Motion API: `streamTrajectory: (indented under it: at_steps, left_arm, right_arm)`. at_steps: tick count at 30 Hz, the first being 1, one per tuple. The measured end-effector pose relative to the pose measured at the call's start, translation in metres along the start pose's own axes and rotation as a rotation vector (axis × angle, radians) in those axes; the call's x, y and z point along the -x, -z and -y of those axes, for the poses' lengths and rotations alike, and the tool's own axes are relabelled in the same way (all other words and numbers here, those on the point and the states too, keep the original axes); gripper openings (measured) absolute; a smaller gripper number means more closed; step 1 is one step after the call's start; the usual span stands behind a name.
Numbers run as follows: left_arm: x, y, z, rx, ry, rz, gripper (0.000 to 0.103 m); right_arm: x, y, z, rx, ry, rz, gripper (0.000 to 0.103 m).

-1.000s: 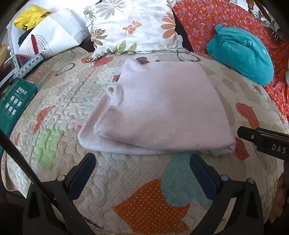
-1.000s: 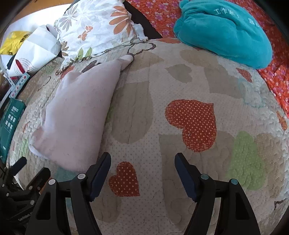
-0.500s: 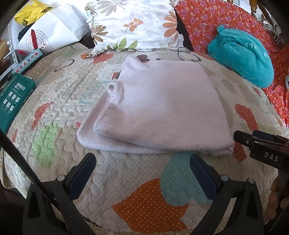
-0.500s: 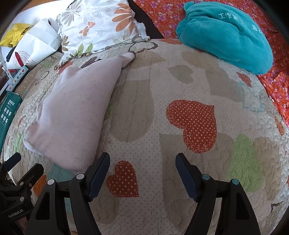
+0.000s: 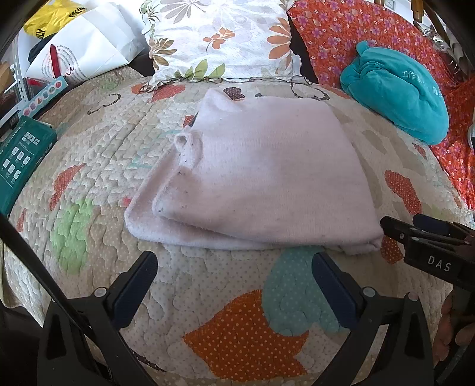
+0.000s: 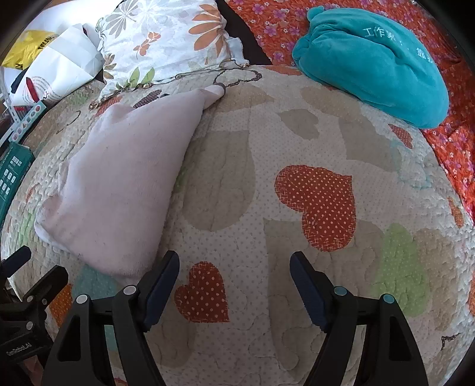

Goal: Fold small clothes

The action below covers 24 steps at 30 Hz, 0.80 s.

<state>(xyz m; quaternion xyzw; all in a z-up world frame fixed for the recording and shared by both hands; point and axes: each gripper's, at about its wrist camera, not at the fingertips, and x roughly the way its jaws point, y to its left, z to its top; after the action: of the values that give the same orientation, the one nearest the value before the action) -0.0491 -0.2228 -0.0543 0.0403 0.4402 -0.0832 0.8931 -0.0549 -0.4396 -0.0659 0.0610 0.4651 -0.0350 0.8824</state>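
Observation:
A pale pink small garment (image 5: 258, 175) lies folded flat on the quilted bed cover (image 5: 89, 166); it also shows at the left of the right wrist view (image 6: 124, 184). My left gripper (image 5: 234, 270) is open and empty, hovering just in front of the garment's near edge. My right gripper (image 6: 234, 273) is open and empty over bare quilt (image 6: 297, 133), just right of the garment's near right corner. From the left wrist view the right gripper (image 5: 397, 230) shows at the far right beside that corner.
A floral pillow (image 5: 219, 38) and a teal plush bundle (image 5: 394, 92) lie at the back on an orange flowered cloth (image 5: 332, 38). A white paper bag (image 5: 80, 50), yellow bag (image 5: 50, 17) and green box (image 5: 20, 157) sit at the left edge.
Both grippers have drawn back and up a little from the garment, so the view has widened slightly. The garment has not moved. Both grippers stay open.

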Motion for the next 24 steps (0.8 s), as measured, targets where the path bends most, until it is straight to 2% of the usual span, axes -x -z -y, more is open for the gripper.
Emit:
streamTrajectory:
  at_steps: [24]
  left_arm:
    - [0.0015, -0.0005, -0.0031, 0.003, -0.009, 0.008, 0.103]
  right_arm:
    - [-0.0028, 0.0026, -0.0064, 0.026, 0.015, -0.015, 0.083]
